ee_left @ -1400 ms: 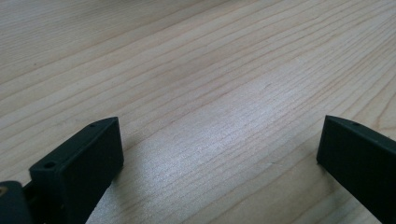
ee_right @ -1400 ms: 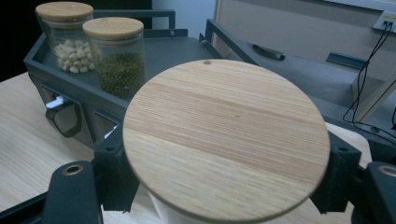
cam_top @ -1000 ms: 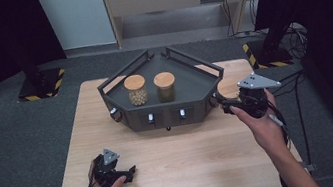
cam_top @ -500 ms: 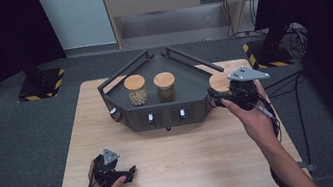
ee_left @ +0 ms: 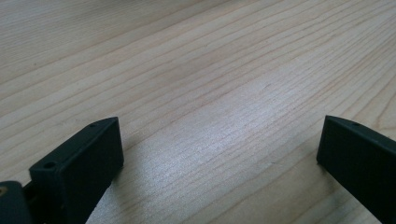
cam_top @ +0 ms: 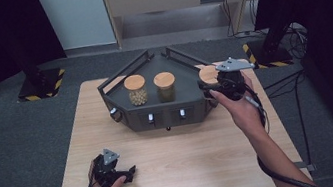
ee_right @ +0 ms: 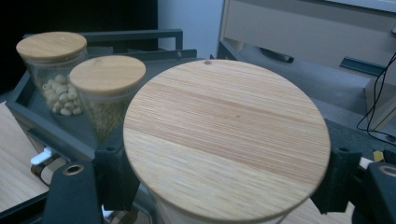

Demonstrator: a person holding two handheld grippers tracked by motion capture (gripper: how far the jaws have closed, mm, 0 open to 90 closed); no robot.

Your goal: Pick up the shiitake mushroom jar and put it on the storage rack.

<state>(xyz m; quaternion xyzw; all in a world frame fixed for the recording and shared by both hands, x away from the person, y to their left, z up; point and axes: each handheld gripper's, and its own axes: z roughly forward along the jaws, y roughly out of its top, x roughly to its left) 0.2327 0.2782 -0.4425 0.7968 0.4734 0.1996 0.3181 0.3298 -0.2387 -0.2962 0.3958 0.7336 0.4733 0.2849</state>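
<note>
High view is showing the right gripper (cam_top: 214, 87) holding a third jar (cam_top: 208, 74) at the right end of the dark tray (cam_top: 122, 111), which is sitting across the far middle of the table (cam_top: 205, 158). The jar seems to be hanging just over the tray's right corner, though I cannot tell whether its base is touching anything. Two more jars are already standing upright in the tray side by side: the bean jar (cam_top: 136, 89) toward the left and the middle jar (cam_top: 165, 86) just beside it, each under a wooden lid.

Right gripper view is looking down on the held jar's lid (ee_right: 226, 137), with the black jaws pressing in on the glass from both sides just beneath it, so the grip is looking firm. Beyond it the bean jar (ee_right: 52, 70) and middle jar (ee_right: 106, 91) are standing near, on the tray floor.

Left gripper (cam_top: 127, 171) is resting near the table's near left corner, well apart from the tray; in the left gripper view its jaws are standing wide apart over bare wood, gripping nothing.

I judge the step in hand to be carrying this jar into the tray to join the other two. The next move is calling for clearing the tray's rail, lining the jar up on the free floor right of the middle jar, lowering it upright without knocking that neighbour, then letting go.
</note>
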